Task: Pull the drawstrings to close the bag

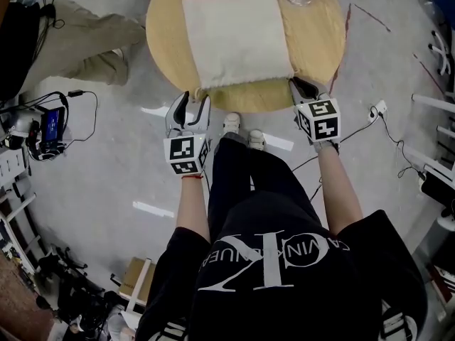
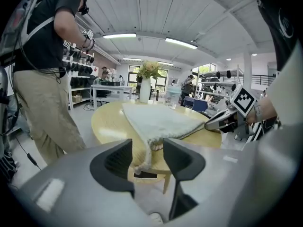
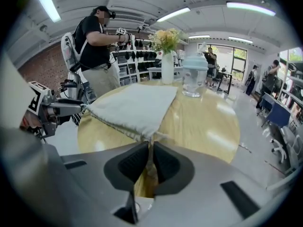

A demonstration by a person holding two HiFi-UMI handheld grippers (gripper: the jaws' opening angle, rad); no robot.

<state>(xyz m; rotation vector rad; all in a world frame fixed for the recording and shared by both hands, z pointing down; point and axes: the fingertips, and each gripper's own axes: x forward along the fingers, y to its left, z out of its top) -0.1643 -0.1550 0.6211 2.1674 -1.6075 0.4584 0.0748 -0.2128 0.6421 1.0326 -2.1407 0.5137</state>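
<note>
Evidently the bag [image 1: 234, 38] lies flat at upper centre on the table [image 1: 167, 27], mouth toward the person, which likely keeps both cords within reach. At its lower right corner the right gripper [image 1: 304, 85] is clamped on the right cord [image 3: 149, 161], ready to draw that side outward. At the lower left corner the left gripper [image 1: 195, 99] stands wide and released, the left cord [image 2: 144, 157] dangling unpressed between its jaws, lined up for a matching grip
</note>
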